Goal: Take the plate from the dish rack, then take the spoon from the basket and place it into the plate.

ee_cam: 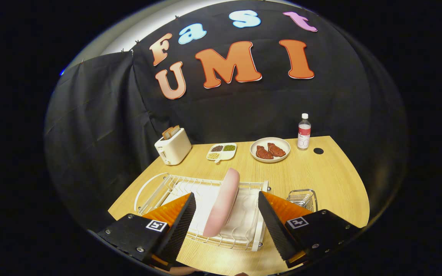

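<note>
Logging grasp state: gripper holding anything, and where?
Nothing held. Gripper open, fingers either side of the upright pink plate in the white wire dish rack, not touching.

wall: black cloth (90, 126), creased | table: light wood (320, 172), curved edge | light: bright patch above cloth

We hold the hand-held gripper (226, 220) level, pointing forward. Its fingers (182, 226) stand wide apart, pressing on nothing.

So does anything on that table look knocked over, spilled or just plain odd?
Nothing stands out. The pink plate stands on edge in the dish rack, as plates do, between the open fingers of the hand-held gripper. The toaster, bottle and food dishes sit upright and tidy.
</note>
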`<state>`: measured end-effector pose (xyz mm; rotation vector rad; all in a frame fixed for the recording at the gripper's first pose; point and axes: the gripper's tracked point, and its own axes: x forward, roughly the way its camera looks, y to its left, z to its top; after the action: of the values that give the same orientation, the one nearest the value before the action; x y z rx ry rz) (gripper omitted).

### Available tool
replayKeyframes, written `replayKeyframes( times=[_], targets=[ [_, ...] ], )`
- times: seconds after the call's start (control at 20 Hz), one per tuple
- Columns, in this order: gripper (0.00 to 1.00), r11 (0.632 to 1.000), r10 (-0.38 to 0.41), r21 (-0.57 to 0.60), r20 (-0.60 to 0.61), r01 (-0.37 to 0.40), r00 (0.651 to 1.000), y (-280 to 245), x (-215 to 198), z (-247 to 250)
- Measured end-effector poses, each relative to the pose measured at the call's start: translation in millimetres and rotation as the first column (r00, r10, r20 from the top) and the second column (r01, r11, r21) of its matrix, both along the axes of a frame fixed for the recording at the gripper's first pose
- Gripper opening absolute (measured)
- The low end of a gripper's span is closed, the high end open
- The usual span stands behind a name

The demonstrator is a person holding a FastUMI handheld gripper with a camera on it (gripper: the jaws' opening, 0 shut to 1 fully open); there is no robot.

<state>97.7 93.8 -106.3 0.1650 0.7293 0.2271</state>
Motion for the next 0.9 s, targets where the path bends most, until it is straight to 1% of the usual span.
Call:
replayKeyframes(
  times=[0.3,0.4,0.6,0.7,0.9],
  targets=[
    [0.96,0.998,0.028,-0.049,-0.116,-0.033,0.993,9.4,16.4,-19.7],
    [0.96,0.997,0.026,-0.065,-0.142,-0.035,0.990,10.3,23.8,-25.8],
    [0.94,0.998,0.024,-0.055,-0.211,-0.036,0.977,17.2,25.9,-38.1],
    [0.92,0.999,0.024,-0.038,-0.263,-0.035,0.965,21.0,22.7,-46.7],
    [0.82,0.998,0.006,-0.053,-0.305,-0.023,0.952,20.4,24.8,-55.6]
  ],
)
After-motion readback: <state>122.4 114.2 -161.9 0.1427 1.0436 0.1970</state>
